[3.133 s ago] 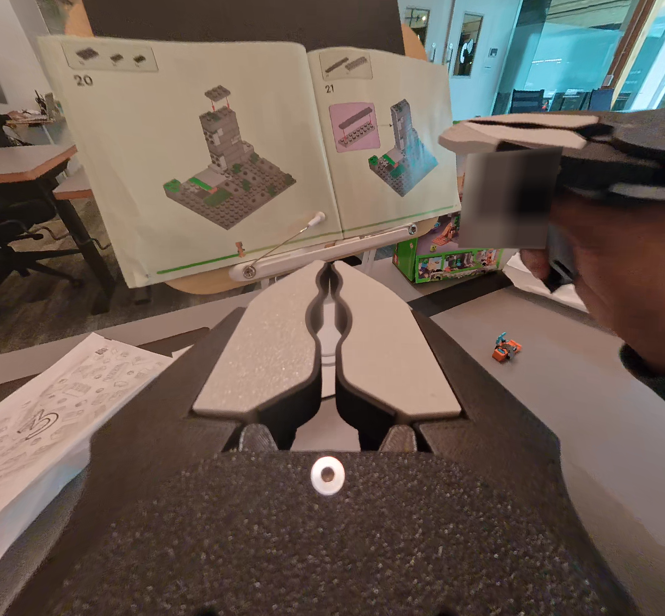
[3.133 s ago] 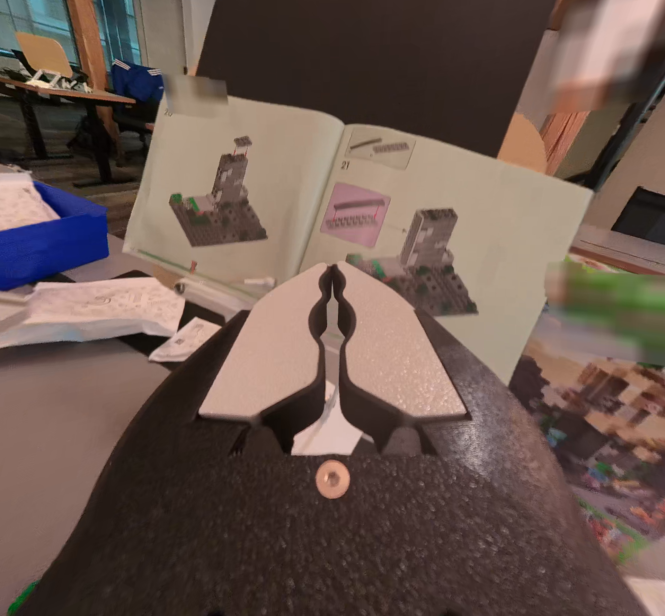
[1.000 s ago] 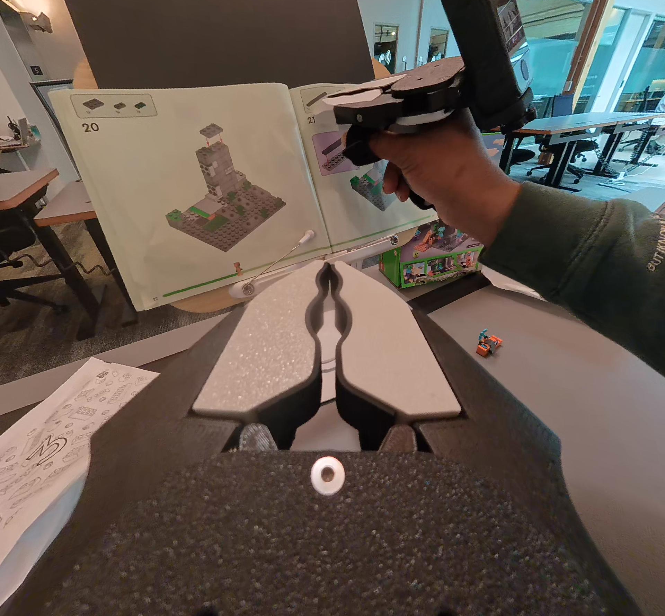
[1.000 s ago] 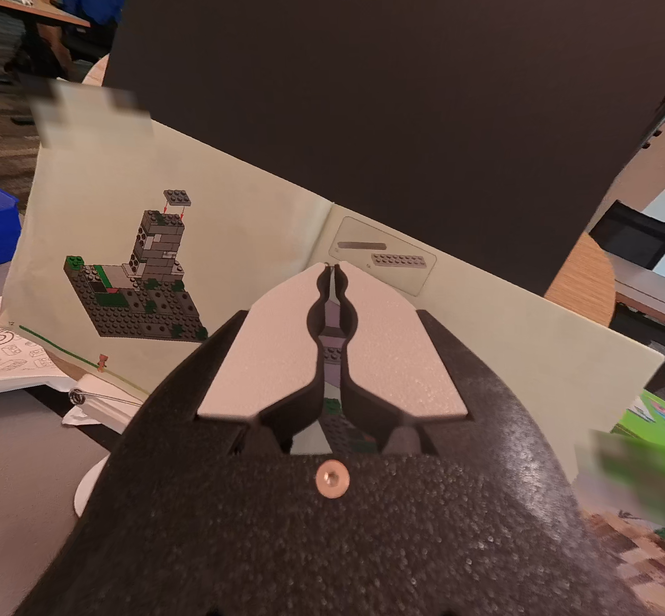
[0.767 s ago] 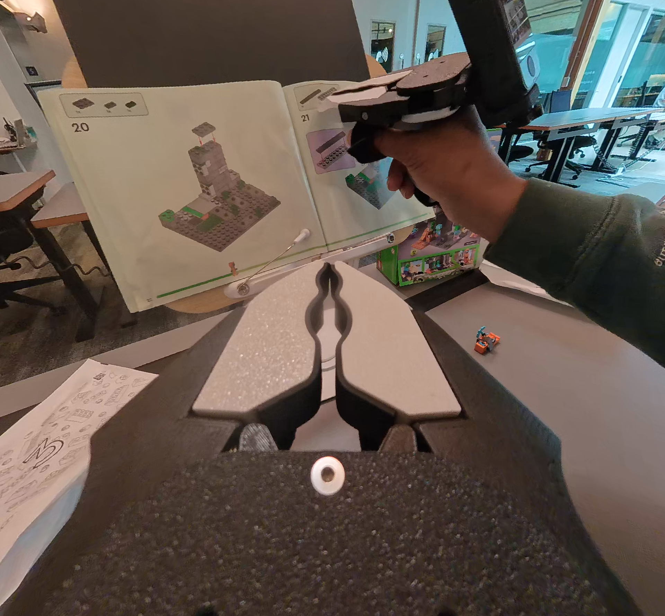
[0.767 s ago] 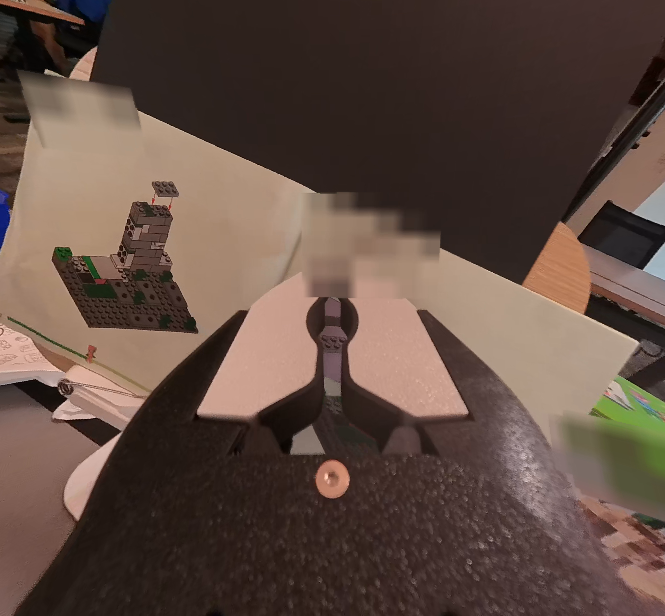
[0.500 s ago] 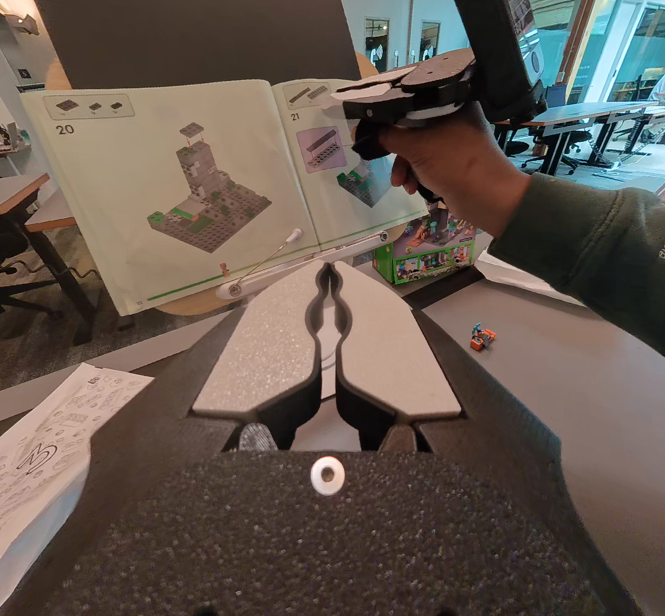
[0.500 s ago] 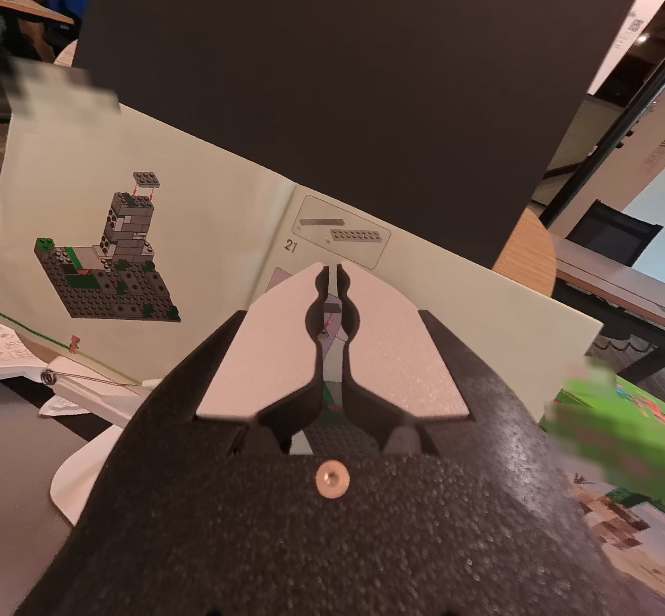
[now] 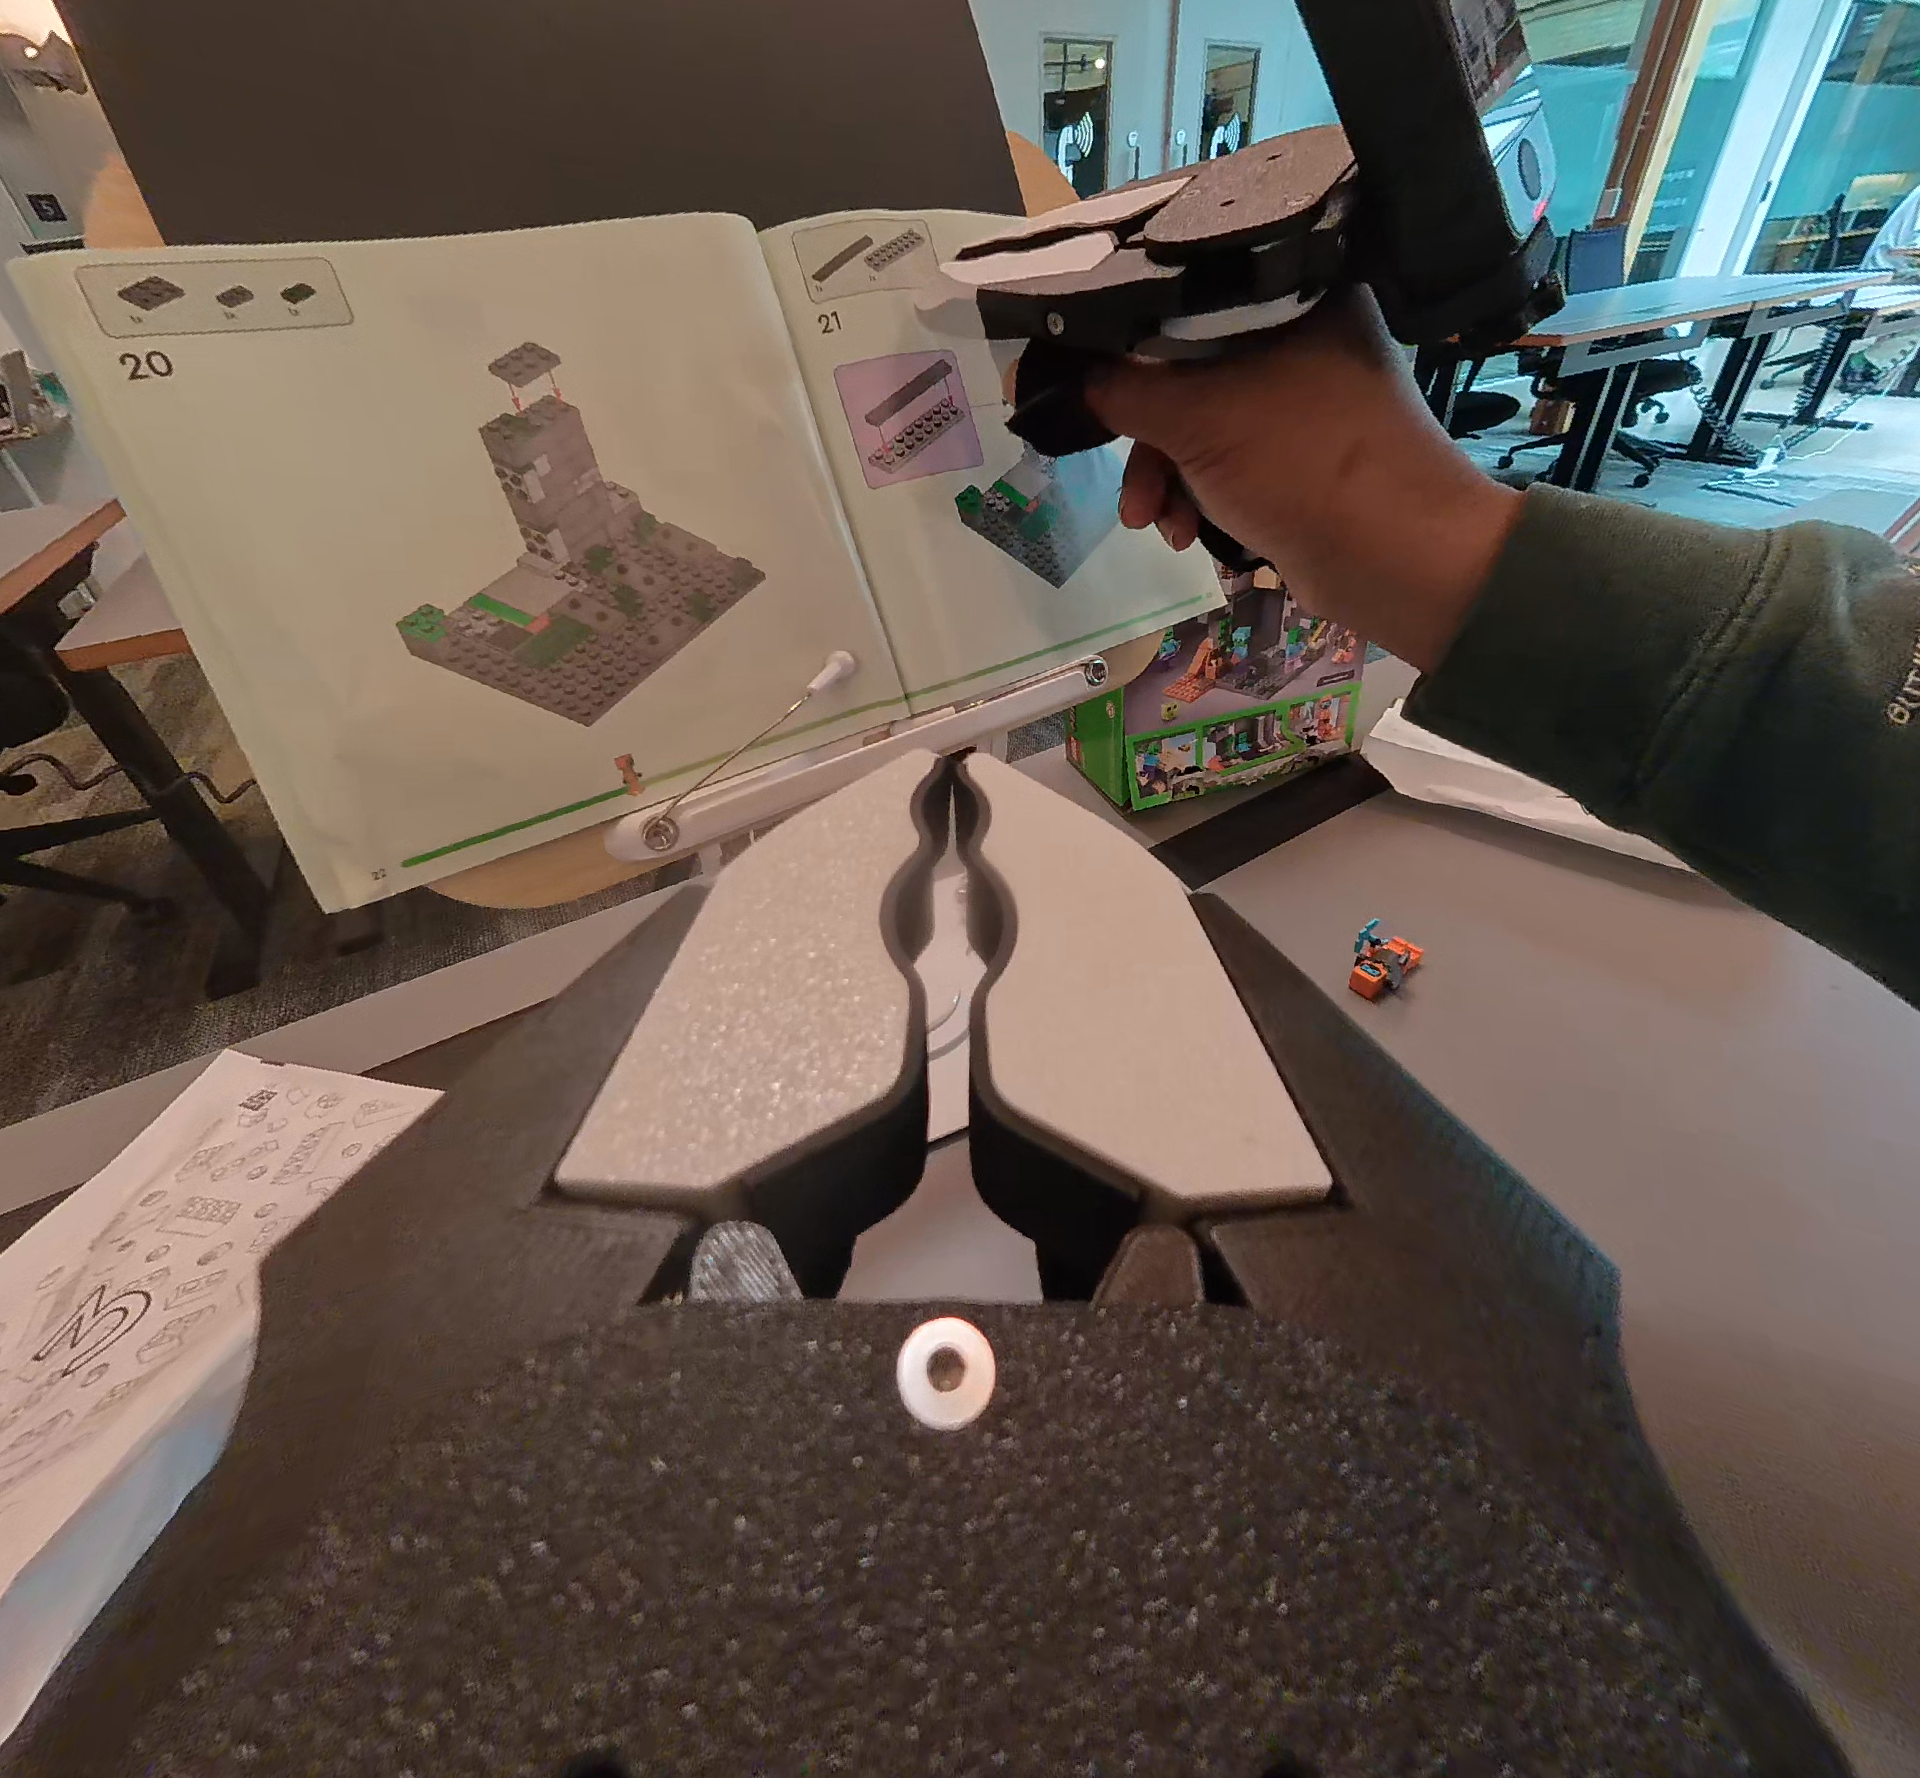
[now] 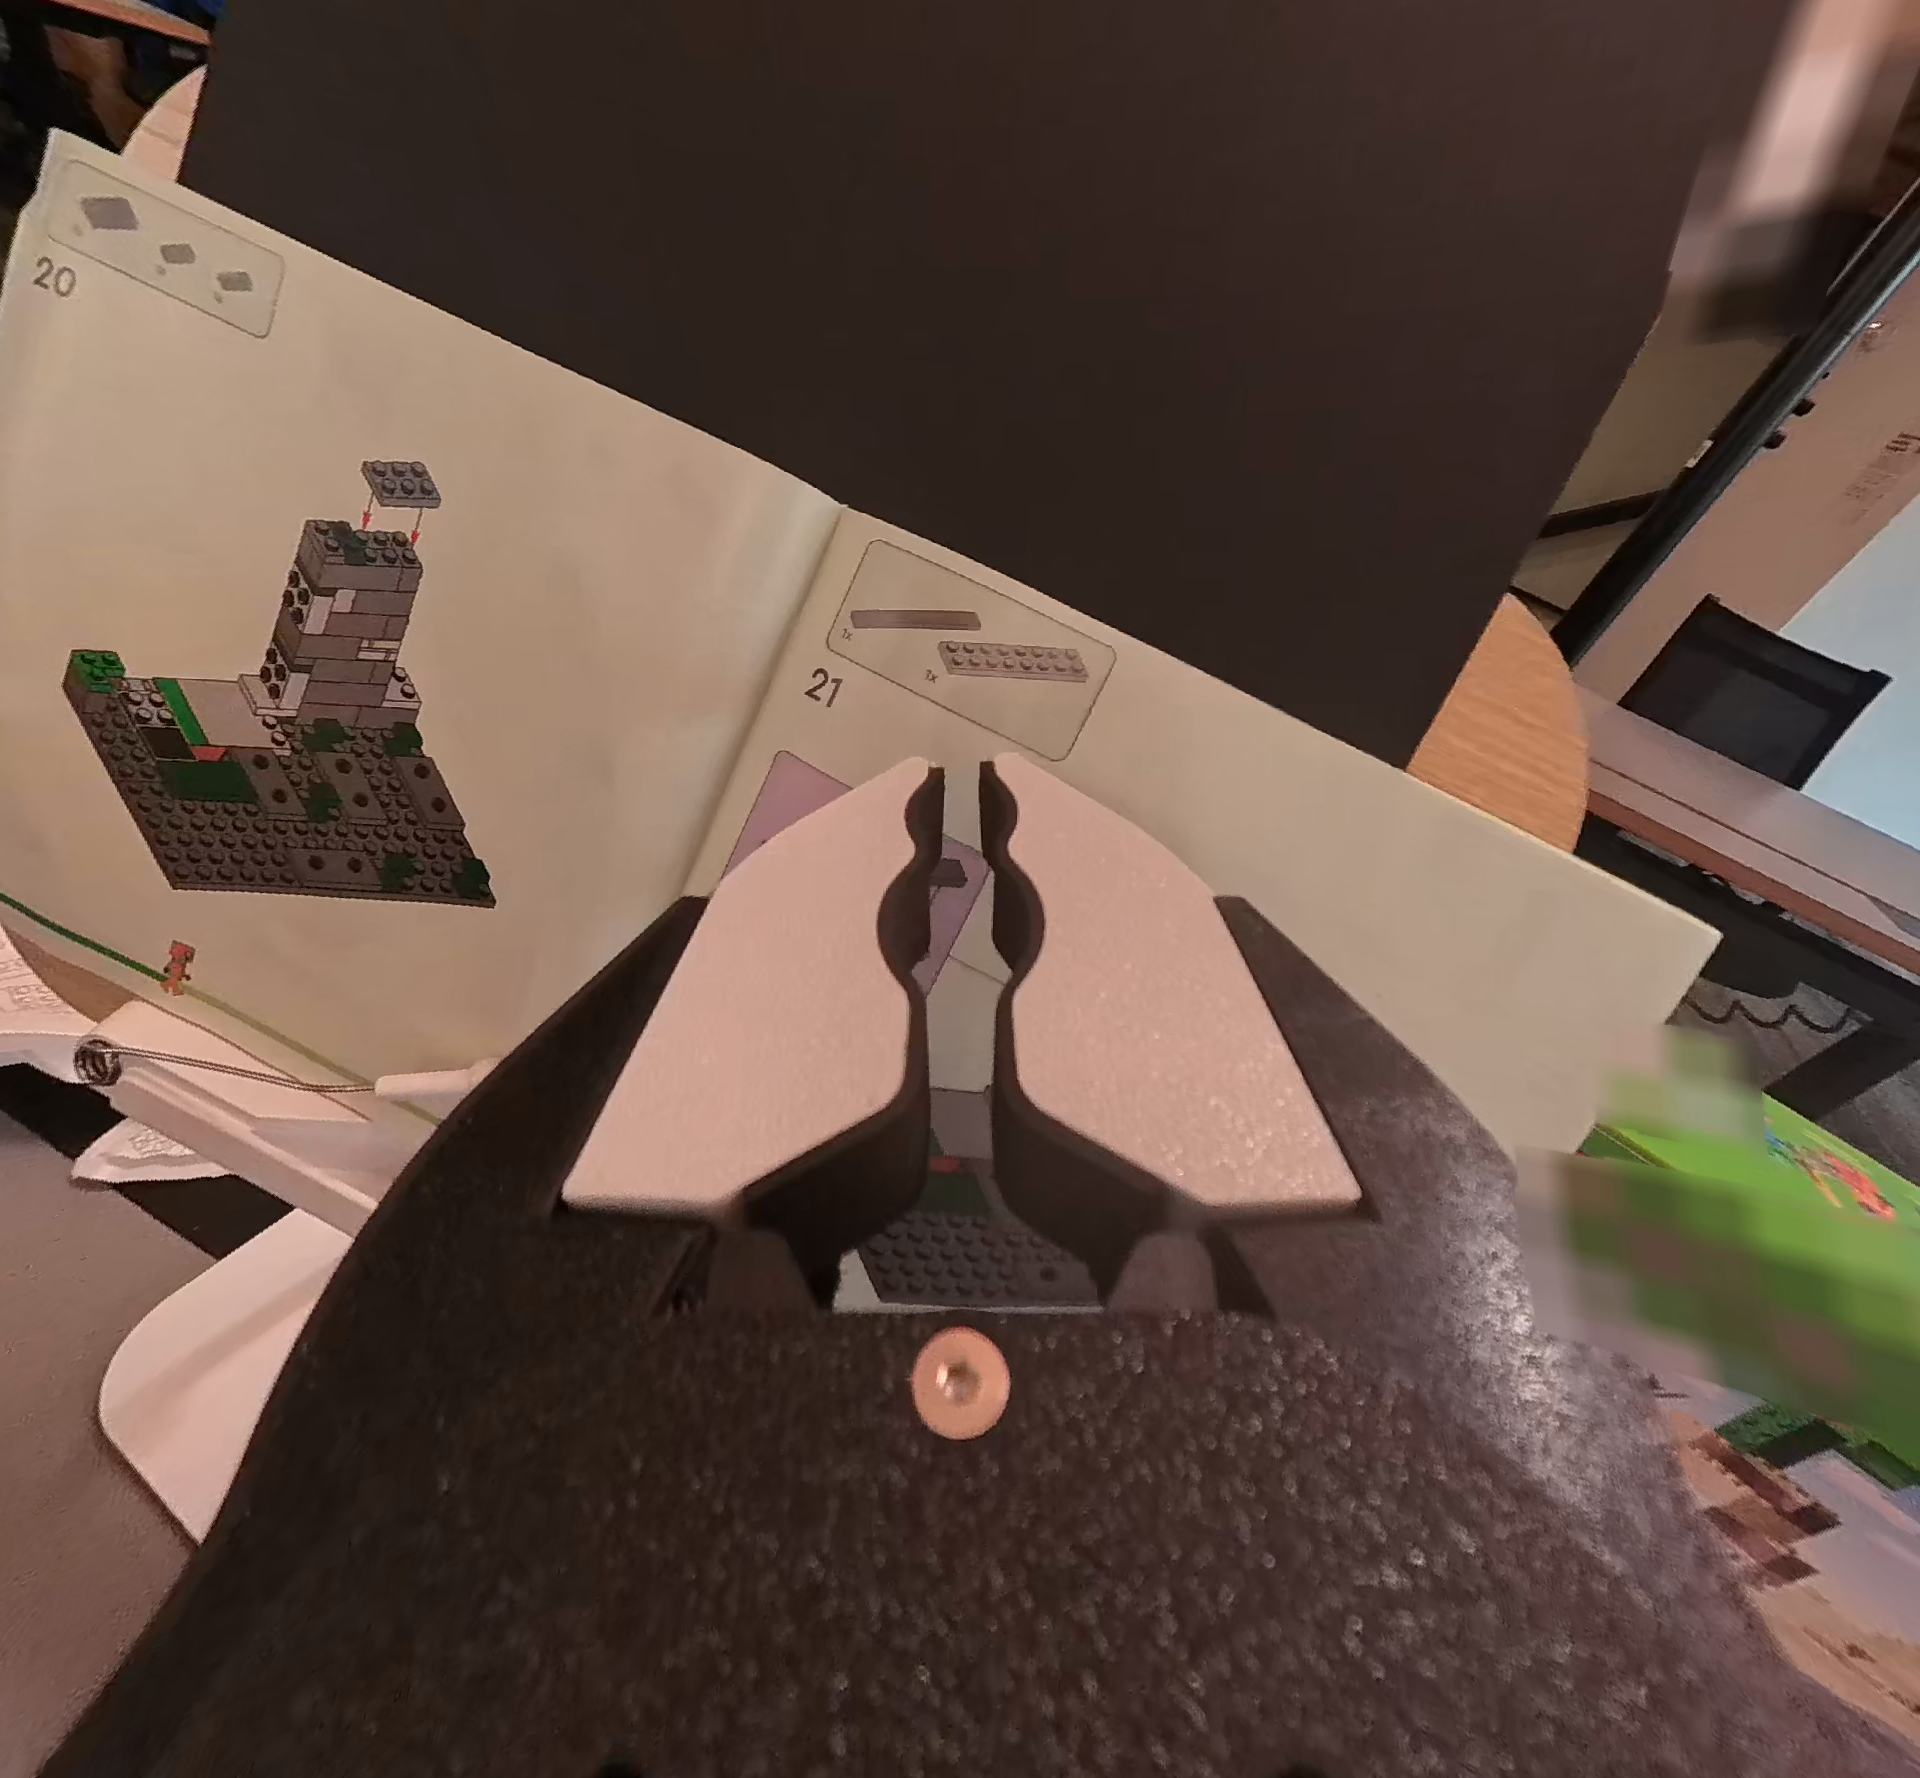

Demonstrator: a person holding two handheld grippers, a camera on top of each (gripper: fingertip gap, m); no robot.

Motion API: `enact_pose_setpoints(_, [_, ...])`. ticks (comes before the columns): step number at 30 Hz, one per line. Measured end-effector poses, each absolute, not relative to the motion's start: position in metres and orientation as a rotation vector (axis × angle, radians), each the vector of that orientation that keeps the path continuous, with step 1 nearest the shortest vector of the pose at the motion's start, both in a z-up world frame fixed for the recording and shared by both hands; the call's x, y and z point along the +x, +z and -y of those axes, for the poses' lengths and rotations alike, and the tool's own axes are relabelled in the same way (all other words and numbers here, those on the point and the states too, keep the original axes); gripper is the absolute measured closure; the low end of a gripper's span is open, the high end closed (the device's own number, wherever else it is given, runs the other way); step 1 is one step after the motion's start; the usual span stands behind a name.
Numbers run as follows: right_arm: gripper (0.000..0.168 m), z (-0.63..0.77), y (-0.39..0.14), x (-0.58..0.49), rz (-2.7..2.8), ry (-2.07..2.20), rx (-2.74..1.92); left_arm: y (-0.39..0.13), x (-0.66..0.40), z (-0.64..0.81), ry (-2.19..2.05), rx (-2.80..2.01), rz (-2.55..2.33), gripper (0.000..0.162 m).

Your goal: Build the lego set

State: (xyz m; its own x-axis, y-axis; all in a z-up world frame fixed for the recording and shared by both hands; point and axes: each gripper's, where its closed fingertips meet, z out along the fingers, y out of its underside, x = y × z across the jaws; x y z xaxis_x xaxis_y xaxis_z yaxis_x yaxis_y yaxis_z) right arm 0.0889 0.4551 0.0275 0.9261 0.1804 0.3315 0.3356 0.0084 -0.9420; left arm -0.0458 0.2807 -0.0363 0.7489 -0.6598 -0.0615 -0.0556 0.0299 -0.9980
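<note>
An open instruction booklet (image 9: 468, 481) stands on a white stand (image 9: 831, 783) at the table's far edge; it also shows in the right wrist view (image 10: 520, 689). My left gripper (image 9: 953, 764) is shut and empty, held low in front of the stand. My right gripper (image 10: 961, 770) is slightly open and empty, its tips close to the booklet's right page. In the left wrist view the right gripper (image 9: 966, 284) is held by a hand (image 9: 1278, 481) in front of that page and hides part of it. A small orange and teal lego piece (image 9: 1382, 968) lies on the grey table (image 9: 1662, 1157).
A green lego box (image 9: 1236, 700) stands behind the stand to the right, blurred in the right wrist view (image 10: 1818, 1209). A printed paper sheet (image 9: 156, 1261) lies at the left. A black board (image 9: 520, 35) rises behind the booklet. Desks and chairs stand beyond. Across from one pair of fingers to the other is roughly 25 centimeters.
My right gripper has pulled back a little from the right page and its jaws have parted slightly. My left gripper has stayed shut and shifted slightly.
</note>
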Motion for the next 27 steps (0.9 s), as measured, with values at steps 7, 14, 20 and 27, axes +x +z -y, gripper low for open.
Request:
enact_pose_setpoints(7, [0.162, -0.44, 0.03, 0.084, 0.425, -0.11, -1.546, -0.039, -0.043, -0.281, -0.526, -1.492, -0.616, 0.162])
enact_pose_setpoints(14, [0.161, -0.434, 0.042, 0.087, 0.43, -0.127, -1.538, -0.045, -0.035, -0.279, -0.527, -1.501, -0.641, 0.162])
enact_pose_setpoints(20, [0.161, -0.427, 0.036, 0.086, 0.435, -0.109, -1.548, -0.043, -0.036, -0.278, -0.538, -1.505, -0.634, 0.162])
enact_pose_setpoints(27, [0.168, -0.377, 0.003, 0.081, 0.439, -0.049, -1.609, -0.039, -0.038, -0.274, -0.548, -1.517, -0.624, 0.162])
